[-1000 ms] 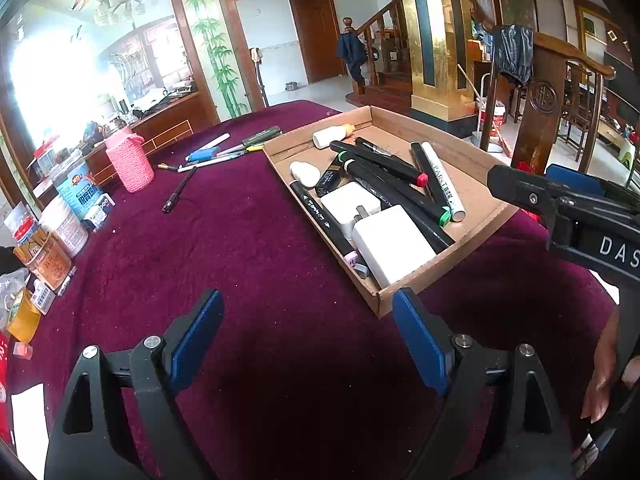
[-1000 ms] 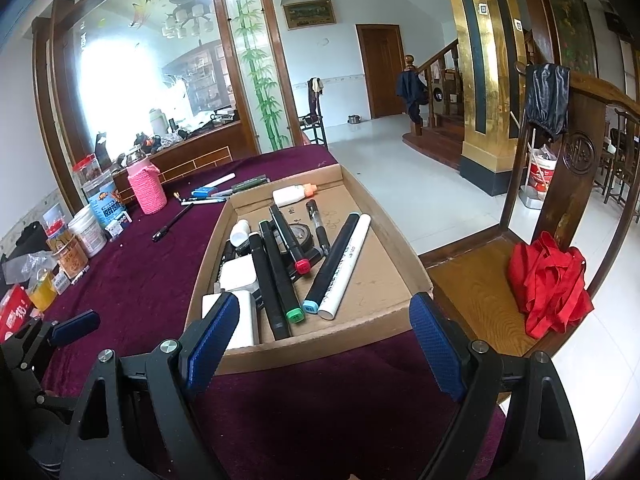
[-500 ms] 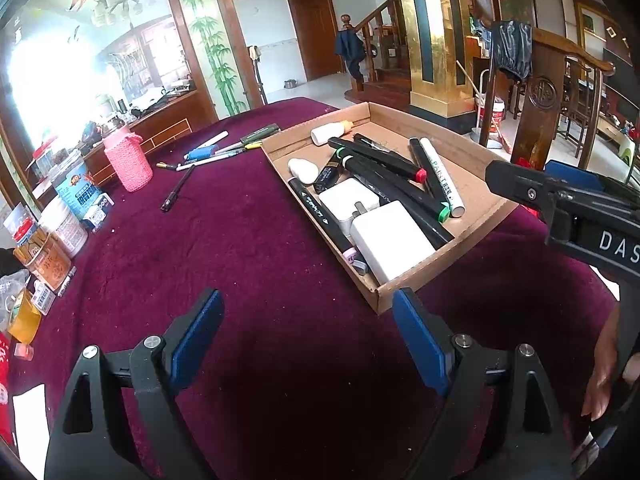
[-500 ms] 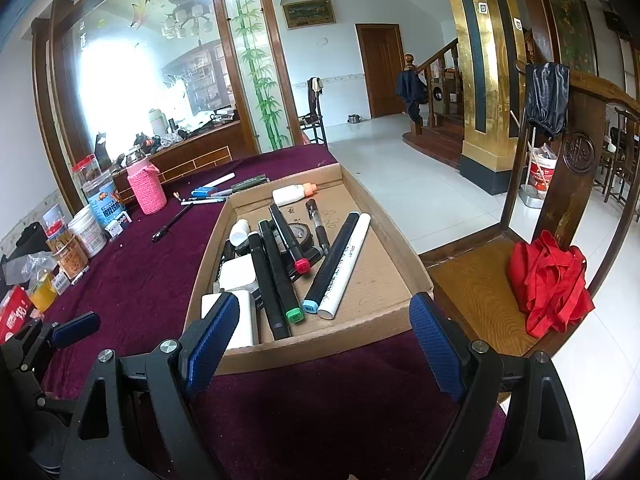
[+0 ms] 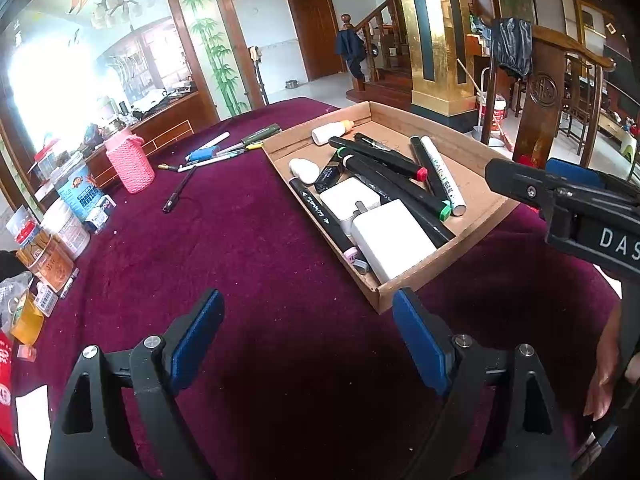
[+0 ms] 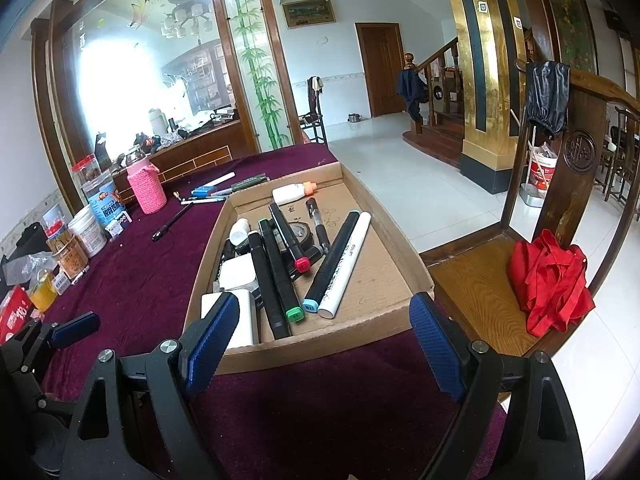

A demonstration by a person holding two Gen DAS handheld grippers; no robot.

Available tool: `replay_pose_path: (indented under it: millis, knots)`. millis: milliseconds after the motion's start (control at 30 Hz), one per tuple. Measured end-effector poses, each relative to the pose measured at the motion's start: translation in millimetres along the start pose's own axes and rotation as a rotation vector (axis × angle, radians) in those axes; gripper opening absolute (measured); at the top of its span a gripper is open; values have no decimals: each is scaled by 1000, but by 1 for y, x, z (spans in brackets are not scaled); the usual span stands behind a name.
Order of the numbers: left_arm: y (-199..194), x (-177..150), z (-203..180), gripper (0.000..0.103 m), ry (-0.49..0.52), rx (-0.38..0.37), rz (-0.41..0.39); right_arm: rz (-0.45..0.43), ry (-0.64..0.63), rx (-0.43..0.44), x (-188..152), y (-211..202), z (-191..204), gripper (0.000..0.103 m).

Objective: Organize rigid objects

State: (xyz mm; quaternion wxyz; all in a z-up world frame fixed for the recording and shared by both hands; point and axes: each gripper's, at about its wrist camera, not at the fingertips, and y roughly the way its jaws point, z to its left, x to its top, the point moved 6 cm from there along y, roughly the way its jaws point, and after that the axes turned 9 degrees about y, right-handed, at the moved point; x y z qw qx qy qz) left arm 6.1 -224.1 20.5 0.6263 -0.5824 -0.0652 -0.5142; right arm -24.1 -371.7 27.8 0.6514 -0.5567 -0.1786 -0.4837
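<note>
Hovering unchanged since earlier frames: left gripper [image 5: 306,338] and right gripper [image 6: 324,334] both spread wide, empty, above maroon tablecloth [image 5: 248,248]. Cardboard tray [image 6: 376,272] just ahead holds markers [image 6: 276,276], white chargers [image 5: 390,240], glue bottle [image 6: 294,193]. White marker [image 5: 442,176] reads "PAINT". Farther off: loose pens [image 5: 224,152], pink knitted jar [image 5: 130,162].

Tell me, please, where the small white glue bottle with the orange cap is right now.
The glue bottle lies at the far end of the cardboard tray in the right wrist view, beyond the markers.
</note>
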Motion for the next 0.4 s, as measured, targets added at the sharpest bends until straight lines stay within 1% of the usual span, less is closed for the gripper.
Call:
replay_pose_path:
  millis: [233,333,400]
  knots:
    - [-1,0,0,87,4,-1,0,-3,2,0,0,0,1,83]
    - [-4,-2,3,87,1,24,-6,-3,2,2,0,-1,3,83]
    - [-4,-2,6,87,-12,12,2,-4,-7,5,1,-3,7,83]
